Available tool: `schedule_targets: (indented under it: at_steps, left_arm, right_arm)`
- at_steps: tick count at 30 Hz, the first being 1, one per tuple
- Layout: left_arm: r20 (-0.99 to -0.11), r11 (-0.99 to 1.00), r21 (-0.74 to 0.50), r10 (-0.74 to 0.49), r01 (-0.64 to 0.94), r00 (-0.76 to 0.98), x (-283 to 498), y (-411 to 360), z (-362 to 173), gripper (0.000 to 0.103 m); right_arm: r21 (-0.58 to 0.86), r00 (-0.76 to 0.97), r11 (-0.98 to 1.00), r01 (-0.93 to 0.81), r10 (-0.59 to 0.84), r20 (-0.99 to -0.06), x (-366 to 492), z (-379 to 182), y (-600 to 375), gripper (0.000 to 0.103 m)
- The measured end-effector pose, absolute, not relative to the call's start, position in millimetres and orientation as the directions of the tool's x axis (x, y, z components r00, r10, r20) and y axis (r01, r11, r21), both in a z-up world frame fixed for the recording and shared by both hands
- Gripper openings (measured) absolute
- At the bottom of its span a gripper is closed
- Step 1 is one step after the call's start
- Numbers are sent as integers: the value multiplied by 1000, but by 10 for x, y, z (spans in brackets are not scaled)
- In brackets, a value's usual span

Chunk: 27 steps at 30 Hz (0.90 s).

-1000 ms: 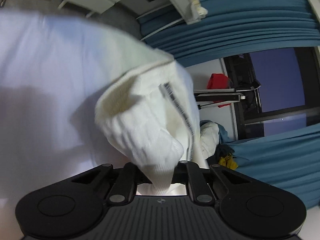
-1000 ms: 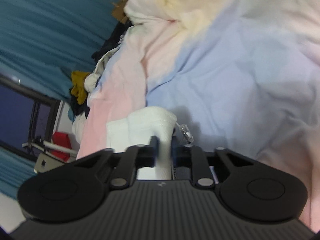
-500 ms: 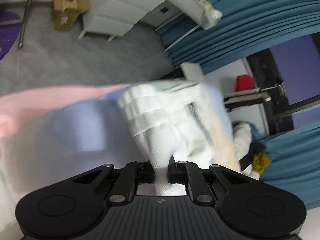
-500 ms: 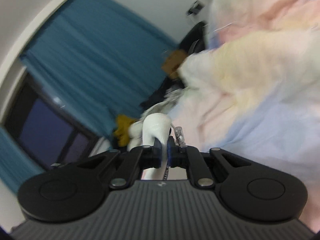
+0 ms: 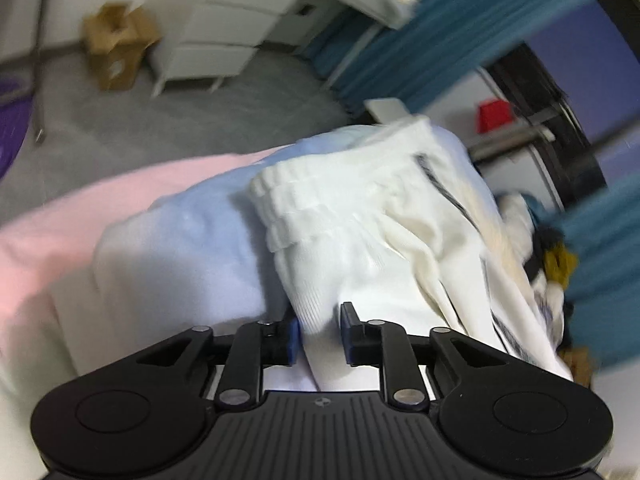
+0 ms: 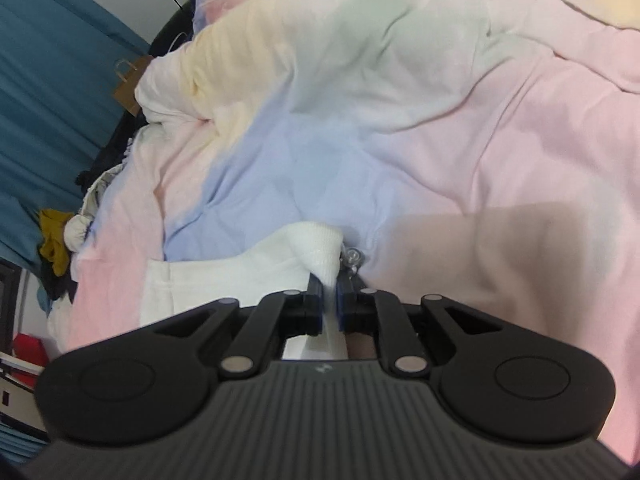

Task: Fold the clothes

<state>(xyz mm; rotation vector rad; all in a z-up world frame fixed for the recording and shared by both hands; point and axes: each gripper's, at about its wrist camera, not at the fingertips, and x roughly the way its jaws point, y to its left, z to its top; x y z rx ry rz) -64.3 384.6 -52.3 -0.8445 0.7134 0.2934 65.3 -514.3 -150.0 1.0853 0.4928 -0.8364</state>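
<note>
A white knit garment [image 5: 360, 232] with ribbed cuffs lies bunched on a pastel pink, blue and yellow bedspread [image 5: 180, 248]. My left gripper [image 5: 319, 332] is low over it with its jaws apart. A fold of the garment runs between them, with a dark gap beside the right pad. In the right wrist view the same white garment [image 6: 240, 268] lies flat on the bedspread [image 6: 400, 140]. My right gripper [image 6: 329, 300] is shut on a raised corner of it, next to a small metal clasp [image 6: 352, 258].
Beyond the bed's edge are grey floor, a cardboard box [image 5: 116, 48] and white drawers [image 5: 224, 40]. Blue curtains [image 6: 48, 60] hang behind. A pile of other clothes [image 6: 60, 236] and a brown paper bag [image 6: 130, 88] sit at the bed's far side.
My left gripper's jaws have widened from a tight pinch on the garment. The right gripper swung down from facing the curtains and brought its held corner onto the bedspread.
</note>
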Motion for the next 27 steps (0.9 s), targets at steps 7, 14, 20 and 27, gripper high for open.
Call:
schedule_targets:
  at_steps: [7,14,20,27]
  left_arm:
    - [-571,817,-472,4,-332,821,-816,3365,108,54]
    - [-504,900,-385,-21,-203,863,-535,2532,597,72]
    - [-488,839,-544,-314,-3,815,93,1651,482,83]
    - [-533,668,-742,-539,-54,652,851,938,-253,83]
  right_arm:
    - [541,645,358,761,-510,-569,474,-888,-4825,59]
    - [458,804,665,590,-431,-410,621,-533,-4246,69]
    - [533,913,805,260,-26,-407,900,-594,-3768,69]
    - [617,875,783,78,243,-419,1120,-713,-3461,69]
